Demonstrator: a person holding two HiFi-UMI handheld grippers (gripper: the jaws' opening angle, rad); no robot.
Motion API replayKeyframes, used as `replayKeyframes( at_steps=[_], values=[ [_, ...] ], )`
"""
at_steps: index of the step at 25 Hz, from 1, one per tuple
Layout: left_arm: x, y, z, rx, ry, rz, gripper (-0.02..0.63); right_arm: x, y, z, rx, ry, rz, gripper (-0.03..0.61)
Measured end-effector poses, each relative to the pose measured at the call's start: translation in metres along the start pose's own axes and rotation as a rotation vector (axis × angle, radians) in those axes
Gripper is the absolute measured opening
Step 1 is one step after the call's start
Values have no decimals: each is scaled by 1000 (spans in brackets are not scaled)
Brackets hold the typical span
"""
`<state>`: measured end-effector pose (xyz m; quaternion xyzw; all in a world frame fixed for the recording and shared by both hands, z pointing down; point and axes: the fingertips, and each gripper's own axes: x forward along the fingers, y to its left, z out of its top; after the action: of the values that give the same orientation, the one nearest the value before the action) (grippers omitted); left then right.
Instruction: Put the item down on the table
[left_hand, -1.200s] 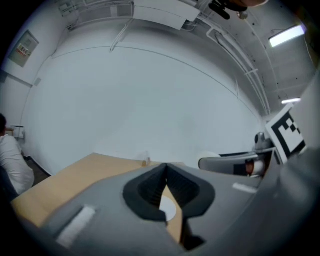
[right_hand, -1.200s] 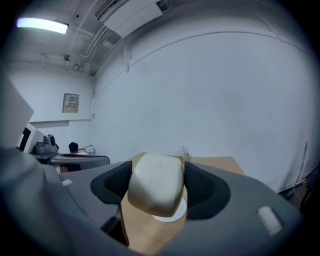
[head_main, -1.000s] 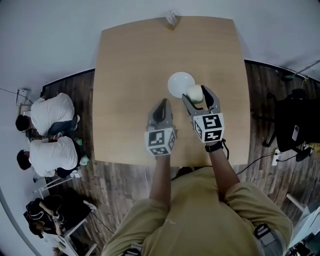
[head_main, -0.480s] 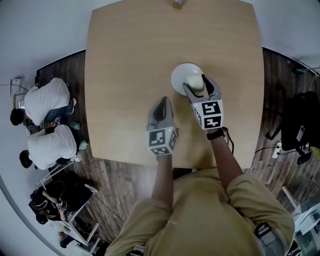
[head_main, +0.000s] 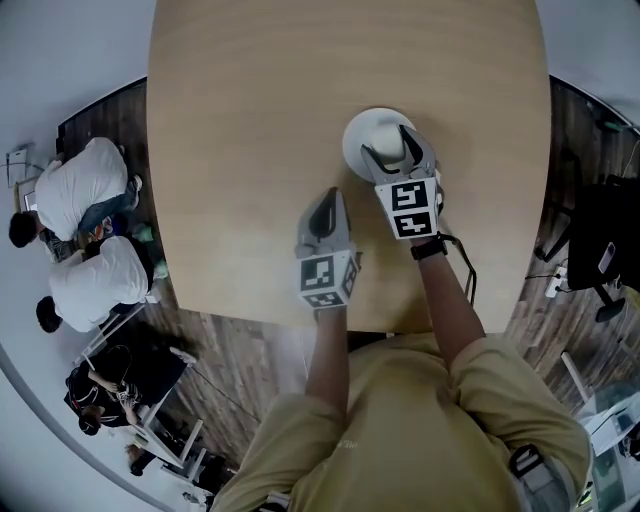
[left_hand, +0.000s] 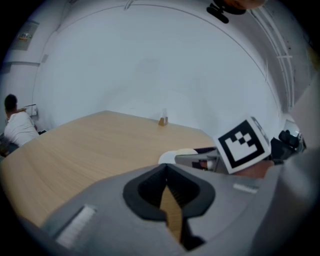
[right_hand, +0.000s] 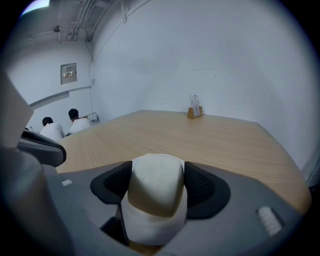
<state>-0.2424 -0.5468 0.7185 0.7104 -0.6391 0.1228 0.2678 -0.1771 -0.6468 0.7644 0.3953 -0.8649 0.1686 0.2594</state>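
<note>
Head view: looking steeply down on a light wooden table (head_main: 250, 120), whose far edge is running out of the top of the picture
Right gripper: the right gripper (head_main: 392, 150) is clamping a cream rounded lump of an item (right_hand: 156, 180), both jaws pressing on its two sides
Item: it is hanging over a white round plate (head_main: 354, 132) at the table's middle; no view is showing whether it is touching the plate
Under the item: in the right gripper view a whiter band is showing beneath the cream top, and it is unclear whether that is the item's base or the plate
Left gripper: the left gripper (head_main: 327, 200) is holding its jaws together on nothing, only a thin slit of table showing between them; it is hovering over the table just beside the right gripper, nearer the near edge
Far edge: a small wooden holder (right_hand: 195, 112) is standing there, its contents too small to make out
Floor at left: people in white tops (head_main: 85, 195) are crouching or sitting, their poses hard to read
</note>
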Motion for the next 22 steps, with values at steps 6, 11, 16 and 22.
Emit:
replayKeyframes(
  at_steps=[6,11,16,22],
  values=[
    [-3,-1,-6,11,13,-2,2,13,5,-13,-76,59,-3,334],
    [-14,-6,-1,14,-3,-4,2,16,5,-18,-88,115,9,336],
    [-35,-7,13,56,-38,26,2,5,12,-19,-94,128,18,402],
    [-67,-3,37,75,-88,36,2,-46,30,9,52,-12,22,329]
  ],
)
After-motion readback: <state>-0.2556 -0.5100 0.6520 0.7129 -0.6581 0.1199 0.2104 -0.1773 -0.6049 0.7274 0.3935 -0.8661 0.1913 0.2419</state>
